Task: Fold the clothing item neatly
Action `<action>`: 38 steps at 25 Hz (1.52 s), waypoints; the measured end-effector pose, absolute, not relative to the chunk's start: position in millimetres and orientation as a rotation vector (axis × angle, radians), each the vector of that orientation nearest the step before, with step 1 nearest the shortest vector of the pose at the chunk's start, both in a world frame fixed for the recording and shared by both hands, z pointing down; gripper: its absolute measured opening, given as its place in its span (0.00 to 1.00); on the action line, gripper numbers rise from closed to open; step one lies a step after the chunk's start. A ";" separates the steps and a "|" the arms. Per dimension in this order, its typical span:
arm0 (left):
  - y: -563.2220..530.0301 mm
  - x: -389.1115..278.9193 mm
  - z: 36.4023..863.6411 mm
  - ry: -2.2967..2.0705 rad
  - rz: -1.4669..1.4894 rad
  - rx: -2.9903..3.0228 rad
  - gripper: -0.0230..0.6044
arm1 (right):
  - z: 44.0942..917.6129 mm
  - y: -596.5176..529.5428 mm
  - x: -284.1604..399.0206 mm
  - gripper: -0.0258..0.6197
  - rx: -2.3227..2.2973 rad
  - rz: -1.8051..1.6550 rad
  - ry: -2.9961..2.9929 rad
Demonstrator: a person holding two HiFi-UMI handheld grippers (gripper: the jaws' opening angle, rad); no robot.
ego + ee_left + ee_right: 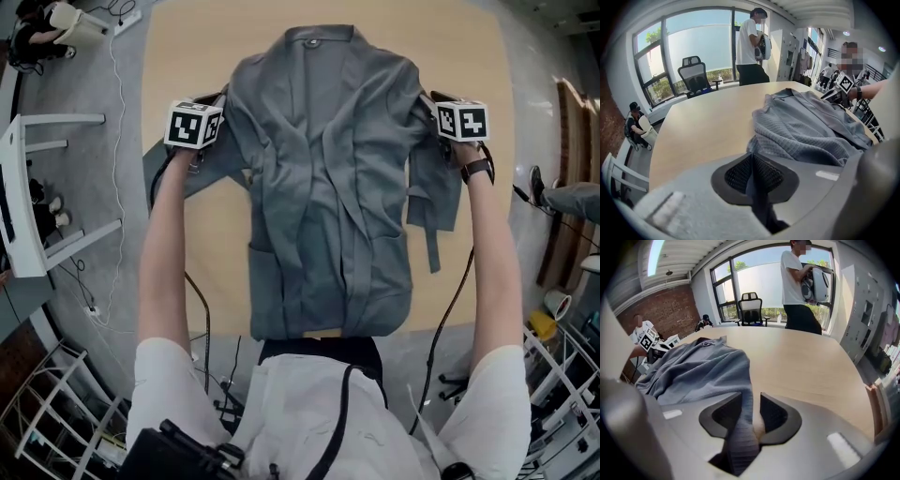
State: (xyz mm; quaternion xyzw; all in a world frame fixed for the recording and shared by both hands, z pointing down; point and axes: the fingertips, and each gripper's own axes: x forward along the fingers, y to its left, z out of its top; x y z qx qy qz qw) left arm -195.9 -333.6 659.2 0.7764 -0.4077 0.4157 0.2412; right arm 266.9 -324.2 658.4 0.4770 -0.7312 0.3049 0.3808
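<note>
Item: grey garment (319, 187), waffle-textured, open-fronted with a collar, spread front-up on a pale wooden worktop (187, 56); the collar lies toward the far edge and the hem toward the near edge, just before the person's body. Sleeves: one reaches out to each side at shoulder height, the left-hand one to the worktop's side edge. A narrow strip of the same cloth hangs down beside the right-hand sleeve. Left gripper (753, 176): at the garment's left shoulder, fingers (736, 173) together and clamped on a thin fold of the grey cloth, which runs down between the black ribbed pads. Right gripper (751, 416): at the garment's right shoulder, fingers (776, 413) partly apart, a rolled ridge of cloth standing between them; the cloth lies against the left pad, with a gap showing beside the right pad. Marker cube (194, 124) on the left gripper, another (462, 120) on the right. Surroundings: black office chair (696, 75) by the window; a person in a white shirt (749, 42) standing beyond the worktop.
</note>
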 end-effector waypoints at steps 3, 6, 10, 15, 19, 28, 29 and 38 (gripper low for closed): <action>-336.0 -198.4 659.4 -1.122 1.102 2.122 0.06 | 659.6 -324.8 269.5 0.15 1.232 0.744 -1.866; -339.9 -203.7 659.7 -1.152 1.104 2.119 0.05 | 662.3 -324.4 272.5 0.07 1.218 0.682 -1.864; -349.1 -215.1 652.8 -1.182 1.089 2.126 0.05 | 645.4 -339.7 294.1 0.06 1.290 0.588 -1.851; -367.1 -245.3 641.3 -1.241 1.064 2.105 0.05 | 626.2 -359.1 325.3 0.06 1.364 0.505 -1.815; -384.8 -255.4 635.4 -1.244 1.113 2.116 0.05 | 619.1 -371.7 339.9 0.06 1.381 0.445 -1.781; -398.2 -256.3 653.8 -1.223 1.167 2.081 0.06 | 639.7 -390.7 344.2 0.06 1.380 0.409 -1.708; -397.1 -254.5 655.6 -1.229 1.164 2.079 0.06 | 643.1 -389.9 344.1 0.07 1.376 0.407 -1.700; -369.0 -260.5 601.4 -1.398 0.946 2.089 0.21 | 581.0 -372.3 340.6 0.42 1.547 0.342 -1.805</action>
